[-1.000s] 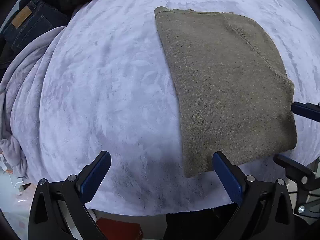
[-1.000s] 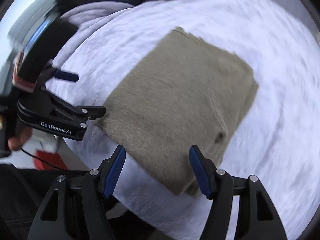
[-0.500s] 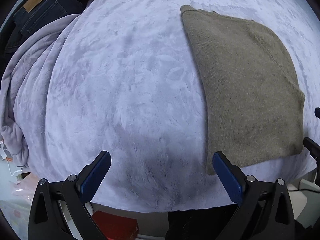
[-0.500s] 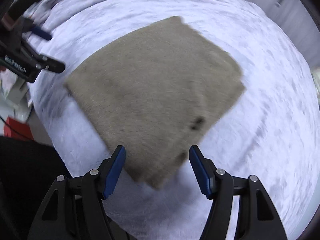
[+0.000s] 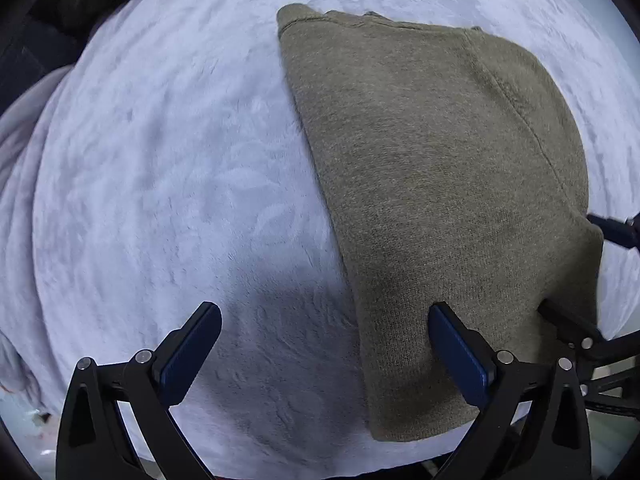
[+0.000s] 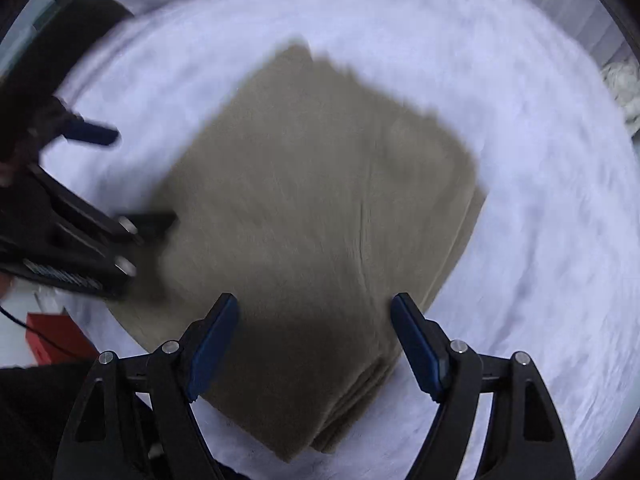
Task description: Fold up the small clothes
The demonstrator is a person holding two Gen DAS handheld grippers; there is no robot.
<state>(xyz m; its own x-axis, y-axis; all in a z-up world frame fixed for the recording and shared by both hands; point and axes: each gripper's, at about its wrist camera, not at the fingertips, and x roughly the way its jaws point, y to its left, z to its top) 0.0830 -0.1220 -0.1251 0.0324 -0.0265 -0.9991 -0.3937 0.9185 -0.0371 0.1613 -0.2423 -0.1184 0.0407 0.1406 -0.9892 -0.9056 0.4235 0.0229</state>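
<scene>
An olive-brown knit garment lies folded into a flat rectangle on a pale lilac fleece blanket. My left gripper is open and empty at the garment's near left edge, its right finger over the cloth. My right gripper is open and empty, hovering over the garment's near corner. The left gripper also shows in the right wrist view, at the garment's left side. The right gripper's fingers show at the right edge of the left wrist view.
Dark clothes are piled at the blanket's far left. The blanket hangs in folds over the left edge. A red box sits on the floor below the near edge. A white fluffy item lies at the far right.
Both grippers have moved in closer to the garment. The left gripper shifted right, so its right finger now lies over the cloth. The right view swung back over the garment's near corner.
</scene>
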